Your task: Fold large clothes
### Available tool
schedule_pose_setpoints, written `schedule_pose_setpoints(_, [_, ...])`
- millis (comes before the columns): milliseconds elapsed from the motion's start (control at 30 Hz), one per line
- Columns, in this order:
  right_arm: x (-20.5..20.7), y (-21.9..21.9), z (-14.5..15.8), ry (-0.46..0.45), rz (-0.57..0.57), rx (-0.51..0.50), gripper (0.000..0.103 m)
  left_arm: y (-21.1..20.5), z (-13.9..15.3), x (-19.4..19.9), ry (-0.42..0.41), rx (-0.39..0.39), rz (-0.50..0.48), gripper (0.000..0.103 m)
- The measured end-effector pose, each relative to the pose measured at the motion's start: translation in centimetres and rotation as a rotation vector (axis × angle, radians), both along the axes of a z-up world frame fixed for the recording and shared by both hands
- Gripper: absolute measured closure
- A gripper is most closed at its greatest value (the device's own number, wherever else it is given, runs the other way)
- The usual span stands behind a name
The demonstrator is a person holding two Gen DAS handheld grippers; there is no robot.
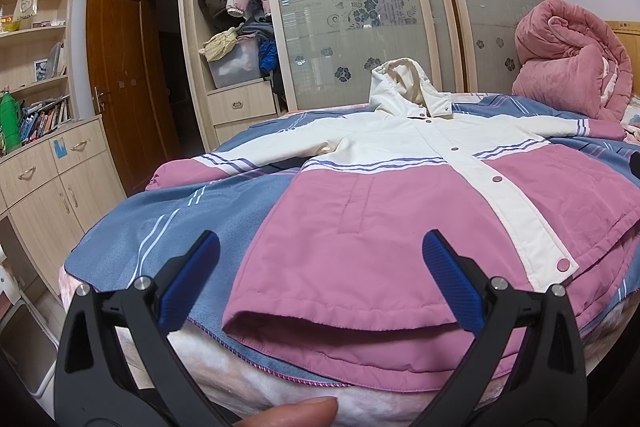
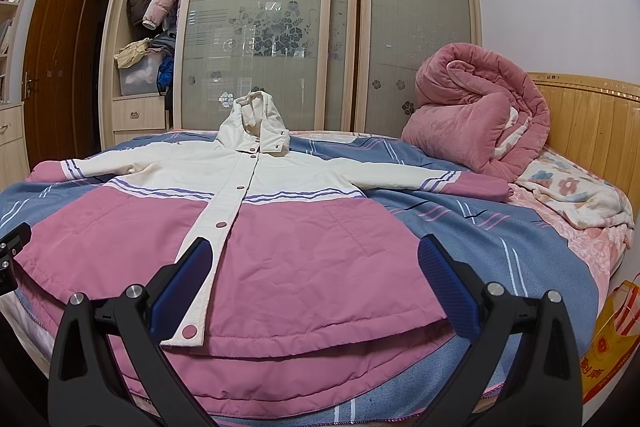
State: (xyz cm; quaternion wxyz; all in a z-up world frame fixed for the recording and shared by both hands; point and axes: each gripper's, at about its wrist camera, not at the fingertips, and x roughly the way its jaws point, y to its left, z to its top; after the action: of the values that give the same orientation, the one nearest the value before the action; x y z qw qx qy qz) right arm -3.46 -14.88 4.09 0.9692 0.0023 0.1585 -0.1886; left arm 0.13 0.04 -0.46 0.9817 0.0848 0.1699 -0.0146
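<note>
A pink and cream hooded jacket (image 1: 400, 211) lies flat, front up and snapped shut, on a blue striped blanket (image 1: 160, 227) on the bed, sleeves spread to both sides, hood at the far end. It also shows in the right wrist view (image 2: 280, 251). My left gripper (image 1: 320, 251) is open and empty, hovering over the jacket's left hem corner. My right gripper (image 2: 314, 259) is open and empty, hovering over the right half of the hem. A piece of the left gripper (image 2: 12, 251) shows at the left edge of the right wrist view.
A rolled pink quilt (image 2: 480, 115) lies at the head of the bed by the wooden headboard (image 2: 592, 115). A wardrobe with glass sliding doors (image 2: 272, 27) stands beyond the bed. Low cabinets (image 1: 40, 179) and an open door (image 1: 120, 75) are to the left. A yellow bag (image 2: 612, 339) sits at the right.
</note>
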Motion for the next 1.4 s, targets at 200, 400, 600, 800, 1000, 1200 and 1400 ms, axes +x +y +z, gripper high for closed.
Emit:
schedule_pose_setpoints(200, [0.05, -0.01, -0.03, 0.0, 0.001, 0.0, 0.001, 0.02, -0.05, 0.0, 0.0, 0.0, -0.001, 0.002])
schedule_pose_setpoints(400, [0.13, 0.01, -0.11, -0.001, 0.0, 0.001, 0.001, 0.01, -0.04, 0.0, 0.0, -0.001, -0.001, 0.002])
schedule_pose_setpoints(600, [0.12, -0.04, -0.16, -0.001, 0.0, 0.001, 0.001, -0.03, -0.03, 0.01, 0.0, 0.002, 0.0, 0.002])
schedule_pose_setpoints(800, [0.32, 0.1, -0.18, 0.0, 0.001, 0.0, 0.001, -0.04, -0.04, 0.0, 0.002, 0.002, -0.002, 0.002])
schedule_pose_setpoints(1000, [0.11, -0.04, -0.27, 0.0, 0.001, 0.001, 0.001, 0.12, -0.27, 0.05, 0.002, 0.001, -0.001, 0.002])
schedule_pose_setpoints(1200, [0.24, -0.1, -0.44, 0.002, 0.003, 0.001, 0.001, 0.3, -0.43, 0.09, 0.001, 0.0, -0.001, 0.002])
schedule_pose_setpoints(1400, [0.26, -0.08, -0.44, 0.002, 0.002, 0.002, 0.001, 0.29, -0.44, 0.09, 0.002, 0.001, -0.001, 0.002])
